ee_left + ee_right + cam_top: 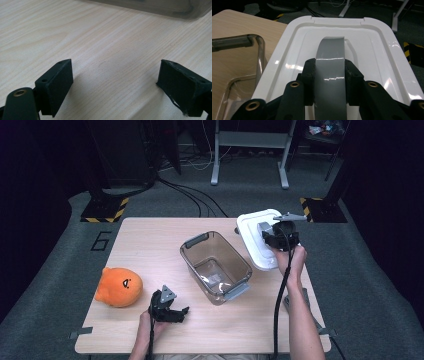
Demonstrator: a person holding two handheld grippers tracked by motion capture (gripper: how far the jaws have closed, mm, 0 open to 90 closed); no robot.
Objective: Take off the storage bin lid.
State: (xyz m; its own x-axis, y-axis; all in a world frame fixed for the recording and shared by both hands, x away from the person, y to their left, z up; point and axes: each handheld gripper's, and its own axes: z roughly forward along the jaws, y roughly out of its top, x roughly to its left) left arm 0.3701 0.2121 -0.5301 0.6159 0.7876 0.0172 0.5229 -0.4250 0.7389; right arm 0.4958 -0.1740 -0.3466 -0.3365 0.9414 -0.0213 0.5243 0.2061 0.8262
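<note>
A white plastic lid [251, 226] with a grey handle [330, 47] is at the table's far right, just right of the clear brownish container [240, 265]. My right gripper [267, 232] is shut on that grey handle, one pad on each side [329, 67]. Whether the lid rests on the table or hangs above it I cannot tell. The container [259, 47] stands open and looks empty. Near the front edge my left gripper [183, 315] lies low over bare wood, jaws wide apart [115, 75] with nothing between them.
An orange plush toy [119, 286] sits at the front left of the wooden table [150, 245], left of my left gripper. The container's near wall [160, 7] lies ahead of the left jaws. Beyond the table are grey floor, cables and stand legs.
</note>
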